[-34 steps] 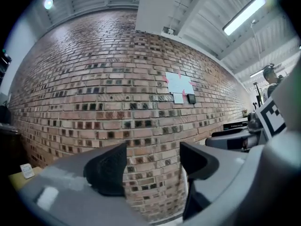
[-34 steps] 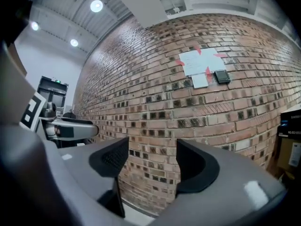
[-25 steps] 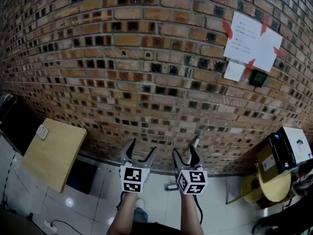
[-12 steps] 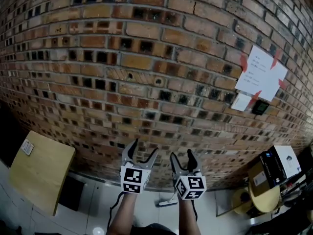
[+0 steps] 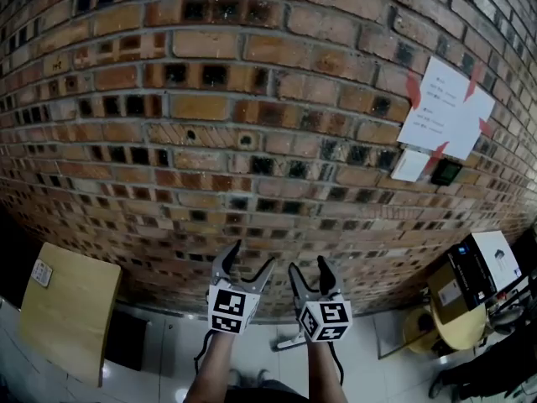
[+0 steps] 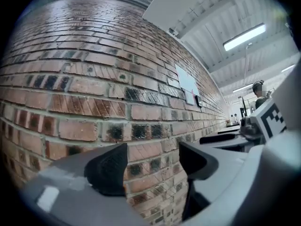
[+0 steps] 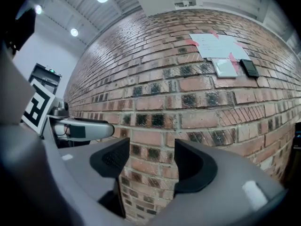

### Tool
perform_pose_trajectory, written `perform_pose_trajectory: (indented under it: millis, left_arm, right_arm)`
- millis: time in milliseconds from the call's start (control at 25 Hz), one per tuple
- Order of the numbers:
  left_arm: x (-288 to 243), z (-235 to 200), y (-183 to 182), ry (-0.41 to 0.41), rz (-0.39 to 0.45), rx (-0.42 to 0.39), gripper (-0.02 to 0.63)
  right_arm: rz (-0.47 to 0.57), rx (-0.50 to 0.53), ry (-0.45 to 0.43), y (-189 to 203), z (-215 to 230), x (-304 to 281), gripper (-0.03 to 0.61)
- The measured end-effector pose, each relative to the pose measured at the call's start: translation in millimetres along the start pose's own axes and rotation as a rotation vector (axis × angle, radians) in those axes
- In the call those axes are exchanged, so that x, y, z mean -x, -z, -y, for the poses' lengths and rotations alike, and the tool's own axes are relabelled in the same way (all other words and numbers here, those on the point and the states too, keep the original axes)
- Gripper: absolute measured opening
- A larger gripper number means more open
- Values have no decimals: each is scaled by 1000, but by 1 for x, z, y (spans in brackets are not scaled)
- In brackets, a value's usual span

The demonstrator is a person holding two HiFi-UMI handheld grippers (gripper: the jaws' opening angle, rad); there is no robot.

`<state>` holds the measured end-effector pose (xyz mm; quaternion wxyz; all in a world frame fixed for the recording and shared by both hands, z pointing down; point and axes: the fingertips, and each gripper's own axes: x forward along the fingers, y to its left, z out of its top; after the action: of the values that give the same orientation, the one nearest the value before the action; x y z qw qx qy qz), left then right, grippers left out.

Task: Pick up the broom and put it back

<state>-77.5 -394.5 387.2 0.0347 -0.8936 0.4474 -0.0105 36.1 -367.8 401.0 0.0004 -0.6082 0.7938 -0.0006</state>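
- Both grippers are held level and side by side, pointed at the brick wall (image 5: 252,141).
- The jaws of the left gripper (image 5: 252,259) are spread apart and nothing is held in them.
- The jaws of the right gripper (image 5: 309,267) are spread wide too, and only bricks are seen between them.
- The broom (image 5: 289,340) is thought to be the grey bit on the floor (image 5: 180,363), at the foot of the wall, just below the right gripper. It is not held or touched.
- The broom could be missed, because the grippers are held up high and the broom lies low down.
- The jaws could be bumped on the bricks, because the wall seems near in front of them.
- The broom could be tipped over or dropped if only its thin stick is pinched in a loose way.
- Most of the broom is covered by the right gripper and the arm. Its brush end cannot be made out, so it cannot be said for sure that it is a broom.
- The spot where the broom must be put back is not shown.
- The floor is cut off at the bottom edge of the head view.
- The words on the paper (image 5: 445,107) taped to the wall are too small to be read.
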Motion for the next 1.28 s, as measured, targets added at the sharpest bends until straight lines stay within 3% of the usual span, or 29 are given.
perform_pose_trajectory:
  millis: [240, 640, 960, 1120, 1280]
  left_arm:
    - [-51, 70, 5, 215, -22, -15, 348]
    - [-118, 239, 23, 586, -88, -44, 347]
    - [-135, 344, 62, 818, -153, -54, 347]
    - [-133, 371, 91, 877, -212, -49, 347]
    - [-134, 382, 121, 897, -262, -40, 347]
  right_arm:
    - [-10, -33, 129, 9, 74, 26, 299]
    - [-33, -96, 480, 32, 216, 144, 299]
    - [-95, -119, 694, 74, 278, 236, 299]
    - [-170, -115, 695, 107, 281, 267, 299]
    - [-326, -59, 561, 156, 274, 288, 299]
